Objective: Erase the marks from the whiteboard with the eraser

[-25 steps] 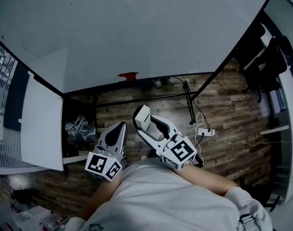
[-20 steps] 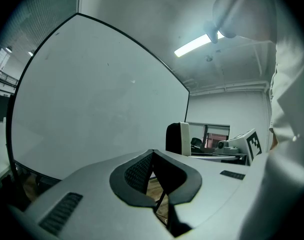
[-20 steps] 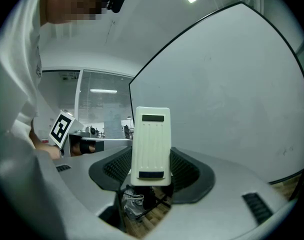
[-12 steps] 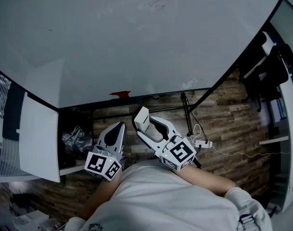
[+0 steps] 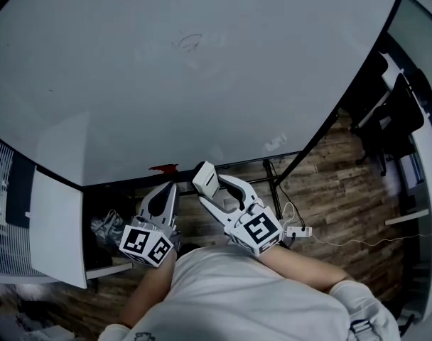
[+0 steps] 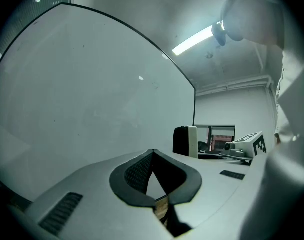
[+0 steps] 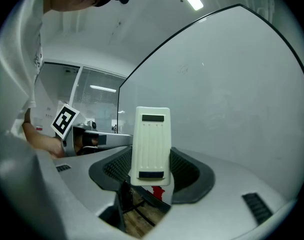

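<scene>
Since the earlier frame, more of the whiteboard point(image 5: 131, 84) is brought into view, and its faint marks point(image 5: 190, 42) are seen lower in the head view; both grippers are shifted slightly left.

Nearest the body, the left gripper point(image 5: 169, 187) is held low with its jaws pressed together at the tips, and nothing is pinched between them. Just beside it, the right gripper point(image 5: 217, 190) is clamped on the white eraser point(image 5: 206, 178), which is gripped by its lower half so that its upper end stands clear of the jaws. Only its ribbed plastic back is shown in the right gripper view; the wiping face is not seen.

Beyond the grippers, a small red object point(image 5: 163, 168) is seen at the board's lower edge. The marks are well apart from the eraser, high up the board.

A long upward reach is judged to be needed. The eraser should be turned so that its wiping face is laid flat on the board, pressed evenly, and drawn across the scribble in overlapping strokes. The grip should be kept firm so the eraser is not levered out of the jaws.
</scene>
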`<act>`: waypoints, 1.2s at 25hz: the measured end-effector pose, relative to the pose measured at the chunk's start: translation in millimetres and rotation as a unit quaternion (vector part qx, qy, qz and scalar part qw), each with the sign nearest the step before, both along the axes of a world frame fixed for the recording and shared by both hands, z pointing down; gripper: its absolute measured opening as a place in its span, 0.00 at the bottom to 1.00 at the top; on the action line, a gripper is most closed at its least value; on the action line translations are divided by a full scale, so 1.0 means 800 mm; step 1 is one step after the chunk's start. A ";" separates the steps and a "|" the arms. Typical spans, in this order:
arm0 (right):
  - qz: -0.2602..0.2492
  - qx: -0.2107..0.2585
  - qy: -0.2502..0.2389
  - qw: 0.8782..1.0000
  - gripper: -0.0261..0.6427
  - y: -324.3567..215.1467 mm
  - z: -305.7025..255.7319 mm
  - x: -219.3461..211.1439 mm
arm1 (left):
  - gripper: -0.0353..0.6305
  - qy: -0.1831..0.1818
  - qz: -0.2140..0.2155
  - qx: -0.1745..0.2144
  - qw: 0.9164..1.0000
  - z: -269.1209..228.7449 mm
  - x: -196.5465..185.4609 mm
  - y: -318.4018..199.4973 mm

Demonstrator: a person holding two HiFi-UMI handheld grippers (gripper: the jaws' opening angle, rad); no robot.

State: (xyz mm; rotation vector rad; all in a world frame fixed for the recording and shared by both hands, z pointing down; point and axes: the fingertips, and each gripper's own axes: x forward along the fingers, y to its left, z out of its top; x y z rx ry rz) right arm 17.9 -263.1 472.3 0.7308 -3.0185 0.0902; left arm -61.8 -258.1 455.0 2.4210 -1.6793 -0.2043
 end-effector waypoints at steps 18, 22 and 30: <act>0.049 0.211 0.095 0.972 0.39 -0.147 -0.178 0.049 | 0.06 -0.001 0.123 -0.022 0.992 -0.038 0.049 -0.103; 0.058 0.302 0.151 0.939 0.39 -0.166 -0.249 0.055 | 0.06 -0.006 0.130 -0.016 0.991 -0.050 0.052 -0.112; 0.073 0.404 0.228 0.883 0.39 -0.201 -0.379 0.071 | 0.06 -0.002 0.122 0.001 0.993 -0.074 0.044 -0.120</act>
